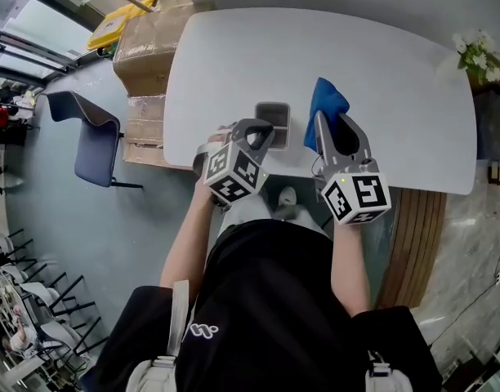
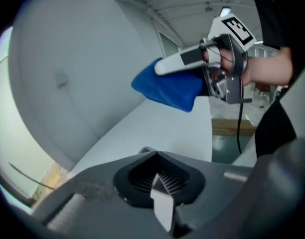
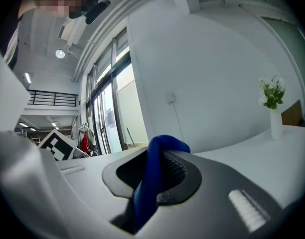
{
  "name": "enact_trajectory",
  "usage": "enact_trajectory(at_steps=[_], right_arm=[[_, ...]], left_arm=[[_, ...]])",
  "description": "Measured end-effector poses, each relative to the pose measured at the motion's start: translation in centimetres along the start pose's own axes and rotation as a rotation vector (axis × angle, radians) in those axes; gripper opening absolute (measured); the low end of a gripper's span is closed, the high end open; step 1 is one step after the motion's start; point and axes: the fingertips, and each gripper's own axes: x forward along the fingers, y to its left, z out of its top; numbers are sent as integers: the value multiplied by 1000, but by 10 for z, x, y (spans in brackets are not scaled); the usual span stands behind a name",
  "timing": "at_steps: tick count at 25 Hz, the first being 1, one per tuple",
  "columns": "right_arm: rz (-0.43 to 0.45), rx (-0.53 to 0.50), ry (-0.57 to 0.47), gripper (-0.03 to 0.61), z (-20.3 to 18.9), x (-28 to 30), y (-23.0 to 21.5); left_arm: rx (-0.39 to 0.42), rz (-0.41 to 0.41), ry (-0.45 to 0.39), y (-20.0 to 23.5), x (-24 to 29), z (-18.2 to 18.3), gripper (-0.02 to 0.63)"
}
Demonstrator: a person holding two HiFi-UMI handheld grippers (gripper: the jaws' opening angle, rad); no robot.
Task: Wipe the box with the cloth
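Note:
A small grey open box (image 1: 273, 118) rests on the white table (image 1: 397, 96) near its front edge. My left gripper (image 1: 260, 137) is at the box's left wall. In the left gripper view its jaws are shut on a thin pale wall piece (image 2: 162, 205), apparently the box's rim. My right gripper (image 1: 330, 131) is just right of the box, shut on a blue cloth (image 1: 325, 104) that bunches up past the jaws. The cloth (image 3: 153, 178) fills the jaw gap in the right gripper view. From the left gripper view the right gripper (image 2: 220, 59) and the hanging cloth (image 2: 167, 87) are above the table.
A vase of white flowers (image 1: 479, 55) stands at the table's far right corner. Cardboard boxes (image 1: 148, 47) and a blue chair (image 1: 91, 137) are on the floor left of the table. The person's body is against the table's front edge.

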Motion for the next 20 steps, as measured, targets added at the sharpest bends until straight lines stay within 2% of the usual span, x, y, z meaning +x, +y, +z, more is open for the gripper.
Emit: enact_trajectory(at_steps=[5, 8, 11, 20], right_arm=[[-25, 14, 13, 54, -7, -3, -10], [-39, 24, 18, 54, -9, -4, -19], [-51, 32, 21, 55, -11, -3, -24], [-77, 47, 49, 55, -22, 0, -31]], left_arm=[[162, -78, 142, -14, 25, -23, 2], [190, -110, 180, -17, 36, -28, 3], [212, -145, 220, -18, 44, -36, 37], [282, -226, 329, -22, 67, -59, 52]])
